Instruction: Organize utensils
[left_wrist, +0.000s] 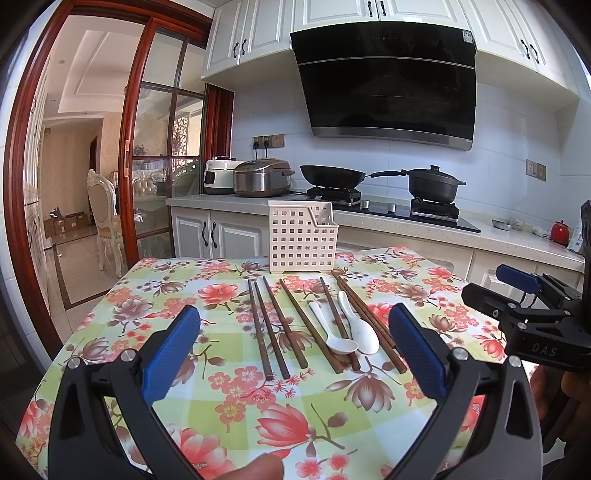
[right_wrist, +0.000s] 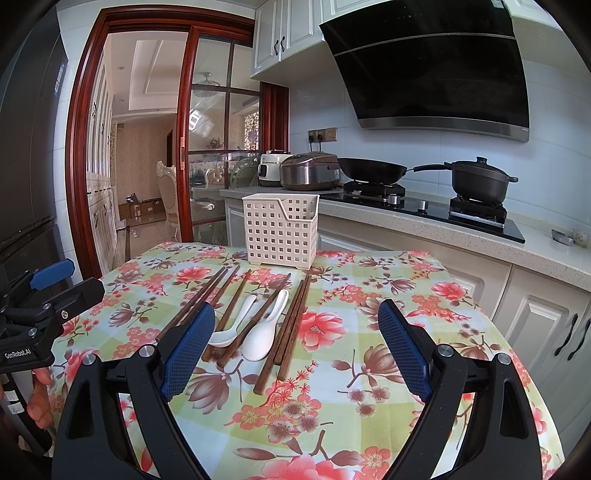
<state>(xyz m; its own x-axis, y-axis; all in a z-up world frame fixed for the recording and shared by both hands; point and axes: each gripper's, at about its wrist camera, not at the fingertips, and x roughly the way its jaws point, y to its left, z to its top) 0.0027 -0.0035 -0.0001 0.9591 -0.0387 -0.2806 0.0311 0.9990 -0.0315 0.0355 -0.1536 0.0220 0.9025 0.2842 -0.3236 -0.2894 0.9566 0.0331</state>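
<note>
Several brown wooden chopsticks (left_wrist: 271, 330) (right_wrist: 286, 328) lie side by side on the floral tablecloth (left_wrist: 236, 398) (right_wrist: 351, 402), with two white spoons (left_wrist: 364, 328) (right_wrist: 264, 332) lying among them. A white perforated utensil basket (left_wrist: 303, 238) (right_wrist: 281, 230) stands upright behind them at the table's far edge. My left gripper (left_wrist: 295, 350) is open and empty, hovering just in front of the utensils. My right gripper (right_wrist: 297, 349) is open and empty, over the near ends of the chopsticks. Each gripper shows at the side of the other's view.
Behind the table runs a kitchen counter (left_wrist: 517, 240) with a hob, a wok (left_wrist: 332, 175), a black pot (left_wrist: 434, 184) and two rice cookers (left_wrist: 262, 177). A glass sliding door (left_wrist: 159, 147) and the dining room are at the left.
</note>
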